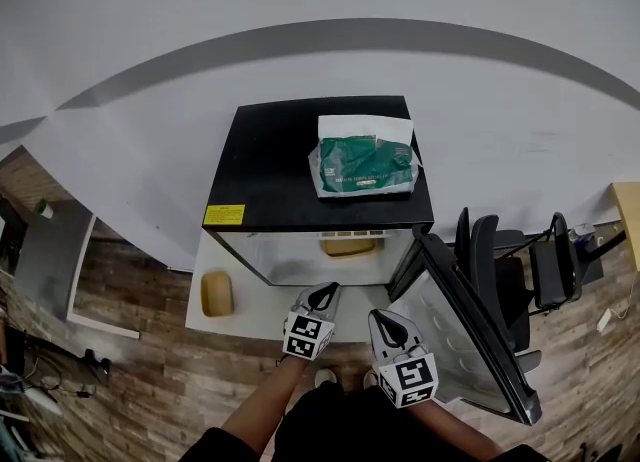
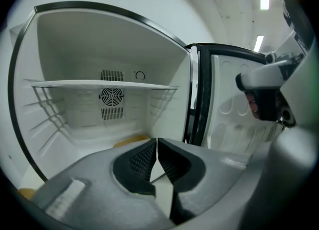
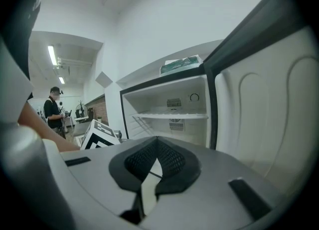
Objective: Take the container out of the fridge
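Note:
A small fridge point(image 1: 262, 160) with a black top stands open on a white table, its door point(image 1: 466, 335) swung out to the right. On the fridge floor lies a flat yellow container point(image 1: 348, 246), partly hidden behind my left gripper's body in the left gripper view point(image 2: 130, 141). My left gripper point(image 1: 324, 291) point(image 2: 157, 139) hovers just before the opening, shut with nothing in it. My right gripper point(image 1: 386, 322) point(image 3: 157, 138) is a little nearer to me beside the door, also shut with nothing in it.
A green bag point(image 1: 364, 163) lies on the fridge top. A second yellow item point(image 1: 216, 293) sits on the white table point(image 1: 250, 322) left of the fridge. A wire shelf point(image 2: 99, 85) spans the fridge interior. Chairs point(image 1: 505, 250) stand right of the door. A person point(image 3: 52, 109) stands far off.

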A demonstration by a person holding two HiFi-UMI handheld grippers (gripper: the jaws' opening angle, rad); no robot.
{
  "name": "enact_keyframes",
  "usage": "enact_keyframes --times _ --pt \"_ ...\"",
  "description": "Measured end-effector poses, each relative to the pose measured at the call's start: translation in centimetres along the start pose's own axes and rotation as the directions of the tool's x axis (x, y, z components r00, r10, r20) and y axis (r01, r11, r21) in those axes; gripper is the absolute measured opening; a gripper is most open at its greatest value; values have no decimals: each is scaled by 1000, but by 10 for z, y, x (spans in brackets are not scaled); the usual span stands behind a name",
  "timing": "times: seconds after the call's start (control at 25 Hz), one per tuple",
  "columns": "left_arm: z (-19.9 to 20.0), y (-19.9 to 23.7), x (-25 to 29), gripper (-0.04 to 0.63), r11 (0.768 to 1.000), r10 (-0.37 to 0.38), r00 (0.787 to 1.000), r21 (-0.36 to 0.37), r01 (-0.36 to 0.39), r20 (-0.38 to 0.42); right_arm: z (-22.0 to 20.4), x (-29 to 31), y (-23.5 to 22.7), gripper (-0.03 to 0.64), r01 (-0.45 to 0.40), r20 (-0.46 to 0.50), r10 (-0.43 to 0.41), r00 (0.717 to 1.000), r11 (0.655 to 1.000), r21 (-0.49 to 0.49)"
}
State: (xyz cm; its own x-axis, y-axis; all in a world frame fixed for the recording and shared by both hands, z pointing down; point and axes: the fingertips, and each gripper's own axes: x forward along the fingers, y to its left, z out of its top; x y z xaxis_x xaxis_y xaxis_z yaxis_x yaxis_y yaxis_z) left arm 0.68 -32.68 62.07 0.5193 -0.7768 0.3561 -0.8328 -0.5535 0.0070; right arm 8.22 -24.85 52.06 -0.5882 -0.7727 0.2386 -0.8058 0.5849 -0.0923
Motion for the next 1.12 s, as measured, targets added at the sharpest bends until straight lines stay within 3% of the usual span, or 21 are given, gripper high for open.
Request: enact_keyframes --times 0.16,0.36,0.44,0.68,0.76,0.92,1.12 --pt "2 19 16 18 999 -2 1000 42 3 -17 3 3 -1 -2 23 3 -23 1000 1000 10" --pt "-1 33 40 26 989 -14 998 145 22 -60 4 3 -13 -2 99 11 -99 995 995 17" --pt "-7 36 51 82 986 -33 996 159 47 -87 5 5 -14 -2 104 6 -104 995 994 17" --pt "-24 48 87 170 963 -100 975 227 145 -200 4 10 -14 -2 121 -7 -121 993 993 13" --pt "-31 47 98 193 948 -132 961 252 193 -242 4 11 -17 -2 133 -10 -133 991 991 10" --pt "-48 35 119 198 895 -205 926 322 308 -317 6 8 -23 -2 167 -11 -167 986 986 20" --pt "-63 39 137 198 858 -242 893 347 380 -379 3 6 -29 -2 198 -27 -197 980 980 30"
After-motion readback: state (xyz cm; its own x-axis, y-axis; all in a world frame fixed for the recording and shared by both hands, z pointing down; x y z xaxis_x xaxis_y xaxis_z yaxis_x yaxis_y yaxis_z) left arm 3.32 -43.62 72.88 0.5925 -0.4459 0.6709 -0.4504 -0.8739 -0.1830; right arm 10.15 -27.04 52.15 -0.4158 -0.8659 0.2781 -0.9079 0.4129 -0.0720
